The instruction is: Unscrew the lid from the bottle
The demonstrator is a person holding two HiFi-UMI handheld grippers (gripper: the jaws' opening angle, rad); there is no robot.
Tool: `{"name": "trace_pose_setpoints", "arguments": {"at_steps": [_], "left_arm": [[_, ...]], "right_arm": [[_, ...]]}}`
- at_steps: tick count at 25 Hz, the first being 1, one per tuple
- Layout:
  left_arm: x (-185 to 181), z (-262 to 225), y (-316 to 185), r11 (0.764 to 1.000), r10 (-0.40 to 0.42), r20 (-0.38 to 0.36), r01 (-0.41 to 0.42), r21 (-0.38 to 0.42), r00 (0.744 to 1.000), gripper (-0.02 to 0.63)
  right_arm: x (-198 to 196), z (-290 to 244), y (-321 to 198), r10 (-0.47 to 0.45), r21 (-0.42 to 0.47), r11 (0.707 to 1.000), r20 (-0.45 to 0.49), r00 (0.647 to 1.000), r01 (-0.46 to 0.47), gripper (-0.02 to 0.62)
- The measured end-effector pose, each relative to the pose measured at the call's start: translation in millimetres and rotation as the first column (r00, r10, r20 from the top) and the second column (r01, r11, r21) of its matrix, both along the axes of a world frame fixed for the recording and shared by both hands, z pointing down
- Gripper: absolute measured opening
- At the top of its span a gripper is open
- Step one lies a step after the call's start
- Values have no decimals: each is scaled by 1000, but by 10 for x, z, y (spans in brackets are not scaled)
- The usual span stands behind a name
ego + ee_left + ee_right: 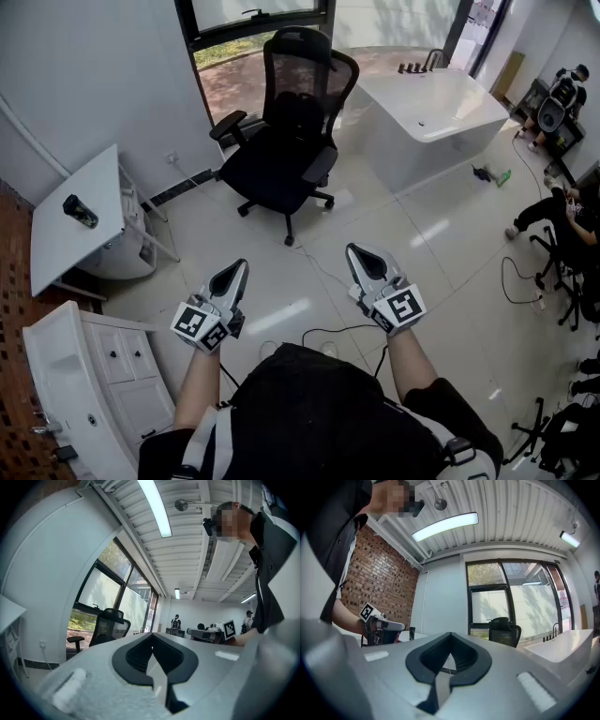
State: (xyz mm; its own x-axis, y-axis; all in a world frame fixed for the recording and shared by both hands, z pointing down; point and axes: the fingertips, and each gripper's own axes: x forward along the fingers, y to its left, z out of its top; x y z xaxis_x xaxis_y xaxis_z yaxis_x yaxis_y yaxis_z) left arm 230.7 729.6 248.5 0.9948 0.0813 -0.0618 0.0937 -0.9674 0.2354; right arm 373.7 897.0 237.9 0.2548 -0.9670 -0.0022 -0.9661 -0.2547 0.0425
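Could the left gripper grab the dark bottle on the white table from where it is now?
Probably not yet. The left gripper hangs over the floor, fingers shut, and the dark bottle sits on the white table well off to its left. Nothing blocks the way; it just looks too far.
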Motion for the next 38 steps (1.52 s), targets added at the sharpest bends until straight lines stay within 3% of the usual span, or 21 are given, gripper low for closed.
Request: {"name": "trace_pose_setpoints", "arguments": {"at_steps": [6, 11, 17, 21, 25, 28, 32, 38], "left_arm": [[-326, -113, -134, 994, -104, -29, 105, 15, 994, 3], [-1007, -147, -389, 958, -283, -27, 284, 43, 959, 2], [-1951, -156, -590, 839, -541, -17, 541, 62, 841, 2], [-2445, -102, -577, 767, -639, -10, 639, 57, 769, 3], [-2965, -16, -492, 678, -735, 0, 734, 40, 679, 3], [-3229, 76, -511, 639, -769, 10, 769, 24, 639, 2], [-3455, 120, -788, 622, -783, 4, 782, 26, 622, 3], [-3657, 100, -1451, 672, -740, -3, 739, 51, 673, 3]], "right_arm": [[-249, 17, -312, -91, 30, 995, 13, 996, 91, 5], [-821, 5, -940, -320, 59, 946, 25, 947, 318, 5], [-1450, -32, -1608, -564, 73, 824, 16, 826, 561, 5], [-1809, 91, -1806, -641, 59, 768, 40, 767, 638, 5], [-2313, 147, -2085, -744, 46, 668, 22, 668, 742, 5], [-2643, 95, -2197, -781, 56, 625, 31, 624, 779, 5], [-2911, 102, -2430, -797, 44, 603, 22, 603, 796, 5], [-3181, 36, -3059, -772, 52, 635, 6, 636, 771, 5]]}}
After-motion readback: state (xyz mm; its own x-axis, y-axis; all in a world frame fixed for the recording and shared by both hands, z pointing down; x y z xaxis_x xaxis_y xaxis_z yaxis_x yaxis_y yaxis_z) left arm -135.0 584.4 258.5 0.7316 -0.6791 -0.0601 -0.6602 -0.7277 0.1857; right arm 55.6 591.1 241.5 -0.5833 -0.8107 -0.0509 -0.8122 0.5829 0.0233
